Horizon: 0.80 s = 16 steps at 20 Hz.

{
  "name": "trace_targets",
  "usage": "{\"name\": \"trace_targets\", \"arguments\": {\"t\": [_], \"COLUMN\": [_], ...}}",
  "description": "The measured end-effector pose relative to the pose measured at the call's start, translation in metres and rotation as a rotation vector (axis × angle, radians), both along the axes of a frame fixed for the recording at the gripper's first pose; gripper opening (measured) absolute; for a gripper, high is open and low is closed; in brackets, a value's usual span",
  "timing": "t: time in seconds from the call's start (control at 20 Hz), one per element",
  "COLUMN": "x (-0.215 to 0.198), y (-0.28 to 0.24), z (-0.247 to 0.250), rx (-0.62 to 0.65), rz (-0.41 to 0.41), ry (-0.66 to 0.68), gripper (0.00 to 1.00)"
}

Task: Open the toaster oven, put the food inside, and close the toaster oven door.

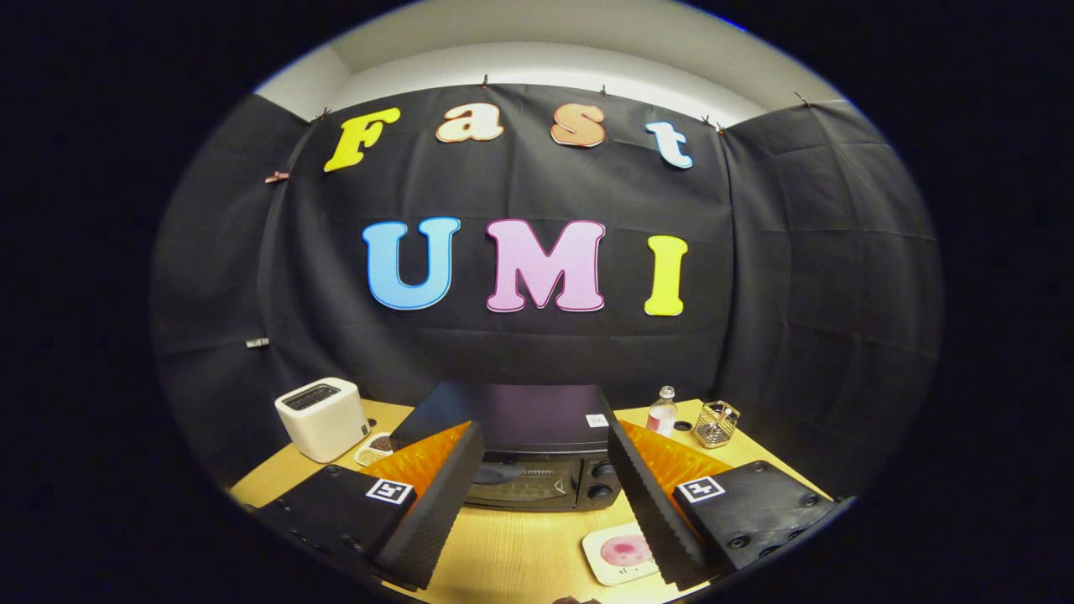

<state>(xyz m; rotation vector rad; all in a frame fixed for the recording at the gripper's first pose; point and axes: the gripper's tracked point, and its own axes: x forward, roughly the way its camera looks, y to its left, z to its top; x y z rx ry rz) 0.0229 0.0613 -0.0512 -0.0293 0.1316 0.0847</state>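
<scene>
The claw (pixel 545 503) hangs wide apart and holds nothing above the wooden surface (pixel 512 554). The black toaster oven (pixel 537 453), door closed, sits just beyond its fingers. A pink-topped food plate (pixel 619 554) lies beside the right finger.

Black toaster oven (pixel 537 457) shut on the table; pink food (pixel 625 550) on a plate before it

The left finger (pixel 432 503) covers the toaster oven (pixel 537 457) at its front left corner, the right finger (pixel 650 503) its right edge past the knobs; through the door glass, nothing can be made out. Right of the oven, the plate (pixel 611 558) is half behind that finger, and the small dish (pixel 375 450) left of it is partly blocked
</scene>
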Motion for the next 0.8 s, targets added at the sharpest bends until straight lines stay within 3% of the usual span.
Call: {"name": "trace_targets", "arguments": {"t": [0.8], "x": [0.102], "y": [0.063], "z": [-0.13], "rx": [0.023], "rz": [-0.072], "ry": [0.183], "gripper": [0.99]}}
